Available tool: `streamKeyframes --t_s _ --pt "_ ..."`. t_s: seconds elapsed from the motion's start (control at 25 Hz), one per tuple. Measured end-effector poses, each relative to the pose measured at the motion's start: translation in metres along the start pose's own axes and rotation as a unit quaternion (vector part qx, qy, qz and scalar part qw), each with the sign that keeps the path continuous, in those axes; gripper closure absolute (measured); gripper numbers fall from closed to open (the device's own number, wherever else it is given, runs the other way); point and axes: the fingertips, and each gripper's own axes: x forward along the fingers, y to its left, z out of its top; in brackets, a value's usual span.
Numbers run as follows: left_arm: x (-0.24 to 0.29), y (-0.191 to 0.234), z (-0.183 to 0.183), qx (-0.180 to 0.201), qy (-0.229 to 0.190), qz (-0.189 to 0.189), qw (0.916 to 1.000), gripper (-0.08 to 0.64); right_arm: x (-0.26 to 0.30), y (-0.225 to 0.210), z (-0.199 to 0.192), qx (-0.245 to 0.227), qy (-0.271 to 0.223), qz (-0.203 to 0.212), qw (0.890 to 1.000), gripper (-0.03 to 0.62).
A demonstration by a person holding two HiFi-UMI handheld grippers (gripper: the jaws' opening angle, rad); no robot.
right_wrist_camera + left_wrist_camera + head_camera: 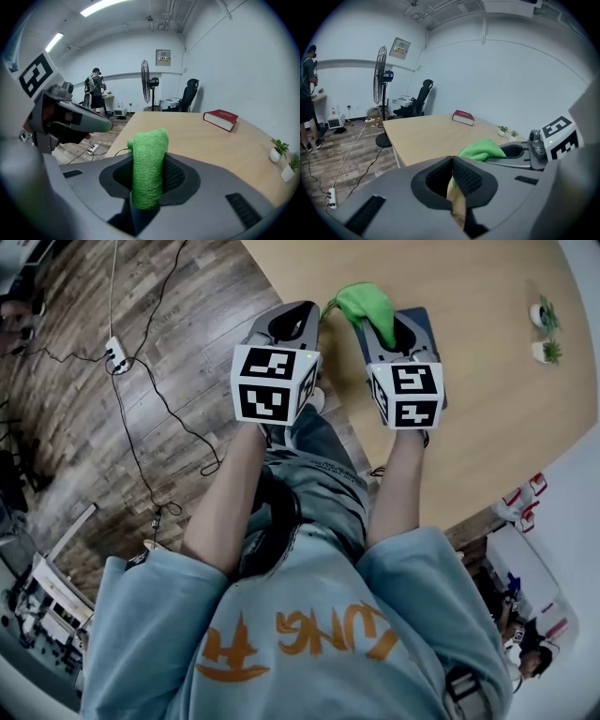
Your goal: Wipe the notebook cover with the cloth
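Fingers on the right gripper (150, 183) are clamping the cloth (149, 150), the left gripper (453, 171) is pressing together empty; unbraced notebook (221, 118) risks sliding.

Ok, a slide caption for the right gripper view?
The right hand-held gripper shut on the green cloth, the red notebook lying farther along the wooden table.

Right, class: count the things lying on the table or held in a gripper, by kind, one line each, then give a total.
Notebook: 1
Cloth: 1
Potted plants: 2
Total: 4
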Motion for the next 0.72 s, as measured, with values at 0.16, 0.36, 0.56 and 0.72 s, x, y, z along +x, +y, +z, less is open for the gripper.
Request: streamKeyframes --t_s 0.16,0.36,0.56,0.72 --pt "0.001 0.002 -0.005 -0.004 0.006 0.002 1.0000 0.541 0.006 0.002 -0.012 -0.002 0.028 -0.004 1.000 0.486" --pt "0.000 -0.001 -0.010 0.006 0.012 0.001 0.9999 0.541 0.011 0.000 -0.020 0.004 0.042 -0.016 0.999 0.486" --pt "-0.001 -0.004 -0.010 0.020 0.014 0.003 0.9997 0.540 0.010 0.004 -0.021 0.006 0.047 -0.020 0.999 0.486" --pt "-0.004 -0.008 -0.011 0.029 0.014 0.005 0.9995 0.541 0.005 0.004 -0.023 0.009 0.047 -0.024 0.999 0.486"
